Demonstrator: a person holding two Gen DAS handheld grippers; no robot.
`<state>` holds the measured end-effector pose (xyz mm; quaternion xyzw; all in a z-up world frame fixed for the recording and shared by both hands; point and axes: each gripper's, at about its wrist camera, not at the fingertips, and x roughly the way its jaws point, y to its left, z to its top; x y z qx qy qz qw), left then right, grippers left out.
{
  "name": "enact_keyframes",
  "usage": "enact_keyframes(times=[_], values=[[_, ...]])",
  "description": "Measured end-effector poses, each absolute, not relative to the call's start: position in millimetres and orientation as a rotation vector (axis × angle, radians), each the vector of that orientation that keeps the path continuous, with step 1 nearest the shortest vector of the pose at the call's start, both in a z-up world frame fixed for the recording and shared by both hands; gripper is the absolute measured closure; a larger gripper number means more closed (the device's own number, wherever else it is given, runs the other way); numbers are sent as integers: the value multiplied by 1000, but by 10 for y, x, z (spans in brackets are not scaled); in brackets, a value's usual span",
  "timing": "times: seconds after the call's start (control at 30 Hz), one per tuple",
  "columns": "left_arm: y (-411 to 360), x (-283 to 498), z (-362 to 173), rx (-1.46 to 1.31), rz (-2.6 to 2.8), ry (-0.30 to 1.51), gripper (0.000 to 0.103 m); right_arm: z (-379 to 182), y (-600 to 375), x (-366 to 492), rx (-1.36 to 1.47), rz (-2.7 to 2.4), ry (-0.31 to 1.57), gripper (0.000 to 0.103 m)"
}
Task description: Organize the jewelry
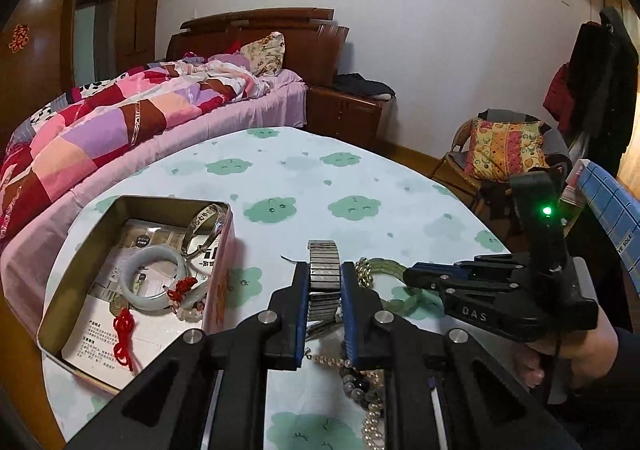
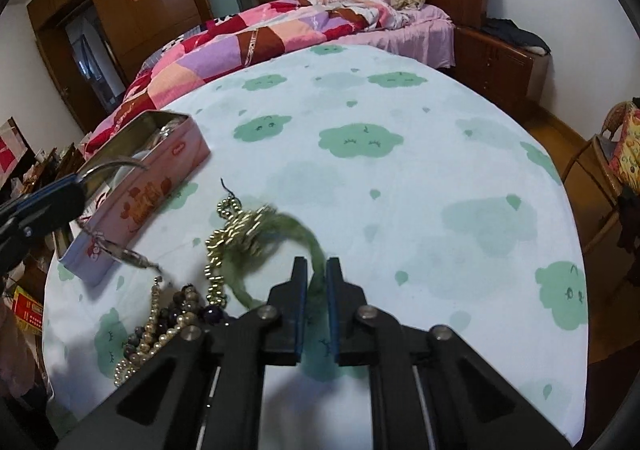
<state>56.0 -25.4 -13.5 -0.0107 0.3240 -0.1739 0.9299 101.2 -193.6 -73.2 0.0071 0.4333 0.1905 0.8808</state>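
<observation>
Left claw (image 1: 324, 282) clamping metal watch band (image 1: 323, 270), right claw (image 2: 316, 282) pinching green bead strand (image 2: 280, 238) (blurred)

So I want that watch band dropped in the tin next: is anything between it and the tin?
Nothing visible. The left gripper is shut on the watch band, and only bare tablecloth lies between it and the open tin. The tin's near wall stands up, so the band likely has to clear it.

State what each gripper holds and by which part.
Left gripper clamps the metal watch band across its width, mid-band. Right gripper pinches the green bead strand at one loop.
</observation>
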Motion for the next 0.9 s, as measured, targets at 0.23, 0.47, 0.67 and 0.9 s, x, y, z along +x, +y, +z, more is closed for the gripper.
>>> enact_keyframes(times=[0.23,0.47,0.67,0.9], values=[[-213,516,-89,-35,-350,654,88,-741,-1906,1015,-9,412,902,92],[-156,498,-17,-46,-334,640,88,-324,-2056,820,43,420,753,93],[-122,451,64,-52,-331,620,88,-160,-2028,807,47,435,717,93],[-51,424,141,-62,-320,598,88,-141,-1956,803,50,460,713,93]])
